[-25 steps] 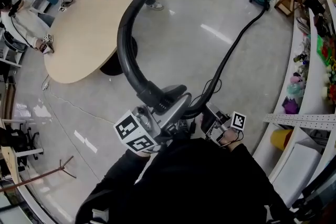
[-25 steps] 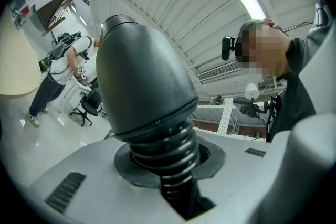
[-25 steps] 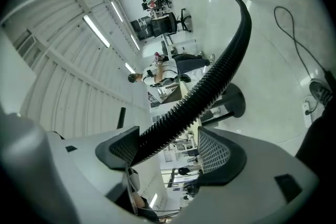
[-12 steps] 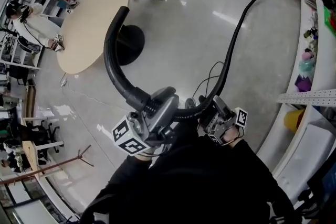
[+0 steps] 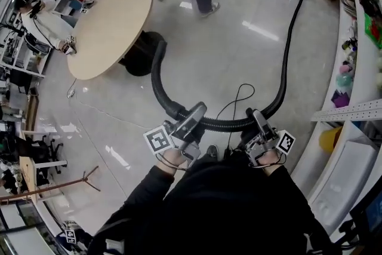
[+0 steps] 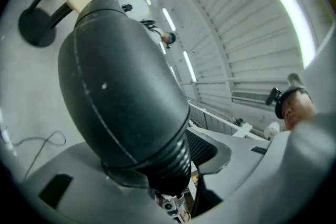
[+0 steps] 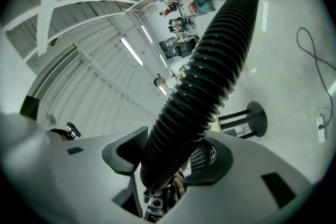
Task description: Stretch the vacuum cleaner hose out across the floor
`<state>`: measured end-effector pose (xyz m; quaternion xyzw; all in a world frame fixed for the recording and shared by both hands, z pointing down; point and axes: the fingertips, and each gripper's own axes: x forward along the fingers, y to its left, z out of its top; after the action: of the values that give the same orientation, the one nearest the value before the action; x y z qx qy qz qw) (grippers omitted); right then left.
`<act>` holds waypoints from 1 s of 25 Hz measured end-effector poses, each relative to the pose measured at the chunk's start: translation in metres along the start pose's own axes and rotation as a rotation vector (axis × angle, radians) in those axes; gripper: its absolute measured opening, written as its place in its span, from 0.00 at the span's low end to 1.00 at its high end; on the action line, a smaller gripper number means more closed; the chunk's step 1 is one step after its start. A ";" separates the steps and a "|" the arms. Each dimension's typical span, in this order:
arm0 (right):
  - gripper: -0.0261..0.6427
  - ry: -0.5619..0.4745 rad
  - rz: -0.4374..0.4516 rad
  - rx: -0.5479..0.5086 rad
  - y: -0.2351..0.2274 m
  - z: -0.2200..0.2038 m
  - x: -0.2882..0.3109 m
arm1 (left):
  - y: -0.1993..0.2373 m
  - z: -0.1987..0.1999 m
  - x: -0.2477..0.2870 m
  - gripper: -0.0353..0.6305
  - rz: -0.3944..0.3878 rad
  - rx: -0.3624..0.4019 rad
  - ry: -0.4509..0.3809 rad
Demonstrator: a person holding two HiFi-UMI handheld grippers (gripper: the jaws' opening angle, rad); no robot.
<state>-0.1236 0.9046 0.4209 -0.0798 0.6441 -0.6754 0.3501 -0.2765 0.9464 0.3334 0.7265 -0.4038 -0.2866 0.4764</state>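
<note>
Okay, my left gripper (image 5: 196, 113), jaws just widened, grips the vacuum hose (image 5: 289, 51) by its smooth cuff; my right gripper (image 5: 258, 117) just clamped the ribs, to pull it straight.

— What is the person wearing?
— A black top, with long black sleeves (image 5: 140, 203) reaching the wrists.
— And the tools?
— The left gripper (image 5: 197, 111) and right gripper (image 5: 258, 118) have smooth grey shells and mesh-textured pads (image 7: 131, 148). Each carries a white marker cube (image 5: 159, 140) printed with black squares.
</note>
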 end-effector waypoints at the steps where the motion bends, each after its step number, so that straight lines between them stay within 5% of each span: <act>1: 0.38 0.003 -0.010 -0.036 0.004 0.000 -0.005 | 0.014 -0.010 -0.009 0.37 0.006 -0.075 0.014; 8: 0.32 0.050 -0.089 -0.220 0.017 -0.038 -0.025 | 0.081 -0.102 -0.079 0.43 -0.075 -0.514 0.147; 11: 0.32 0.051 -0.149 -0.265 0.012 -0.062 -0.039 | 0.082 -0.133 -0.117 0.43 -0.171 -0.578 0.233; 14: 0.32 -0.058 -0.135 -0.264 0.015 -0.061 -0.047 | 0.084 -0.140 -0.160 0.43 -0.227 -0.583 0.325; 16: 0.32 -0.120 -0.120 -0.263 0.025 -0.056 -0.054 | 0.089 -0.139 -0.194 0.43 -0.207 -0.487 0.417; 20: 0.32 -0.103 -0.123 -0.351 0.049 -0.050 -0.067 | 0.099 -0.124 -0.240 0.43 -0.104 -0.091 0.620; 25: 0.31 -0.132 -0.138 -0.385 0.065 -0.050 -0.097 | 0.075 -0.092 -0.207 0.43 -0.076 0.352 0.683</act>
<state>-0.0554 1.0059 0.3865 -0.2331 0.7298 -0.5556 0.3231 -0.3324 1.1504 0.4445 0.8652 -0.2376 0.0280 0.4406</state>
